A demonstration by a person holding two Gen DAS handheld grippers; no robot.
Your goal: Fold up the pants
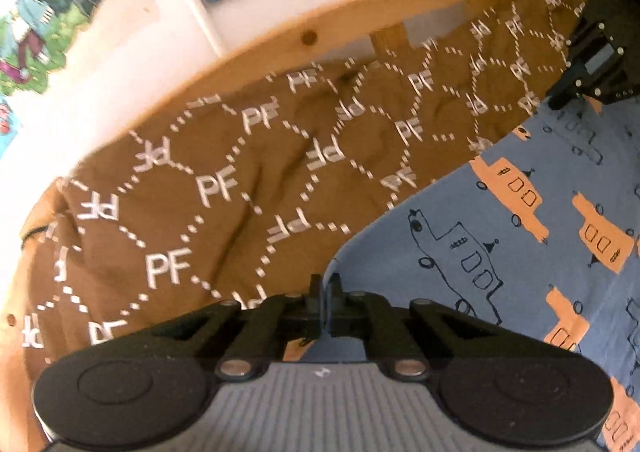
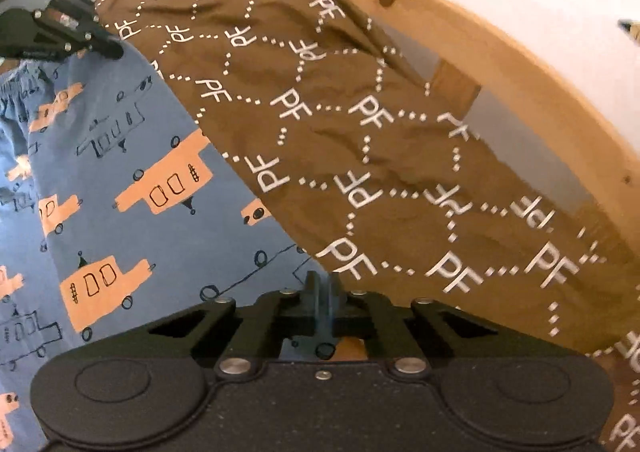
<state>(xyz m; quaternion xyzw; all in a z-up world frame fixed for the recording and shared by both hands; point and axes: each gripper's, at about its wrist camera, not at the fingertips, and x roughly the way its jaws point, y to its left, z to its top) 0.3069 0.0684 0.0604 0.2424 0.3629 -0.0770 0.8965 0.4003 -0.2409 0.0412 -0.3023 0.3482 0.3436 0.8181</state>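
- Two grippers are on the cloth, and both have their jaws pressed together with blue fabric pinched between them.
- Over in the left wrist view, colourful posters [image 1: 60,3] hang on the white wall at the far left, above the wooden bed rail [image 1: 280,39].
- Brown bedspread [image 1: 240,187] with white PF lettering comes next, rumpled, running along the rail.
- Left gripper [image 1: 326,292] sits at the rounded edge of the blue pants [image 1: 500,219], jaws fully closed on that edge.
- Those pants, printed with orange and outlined cars, lie on the bedspread and fill the right side of this view.
- Top right, the other gripper's black body shows at the far edge of the pants.
- In the right wrist view, the pants spread across the left half, gathered waistband [image 2: 16,99] at the far left.
- Right gripper [image 2: 323,292] clamps the pants' near edge, jaws tight together, where blue meets brown.
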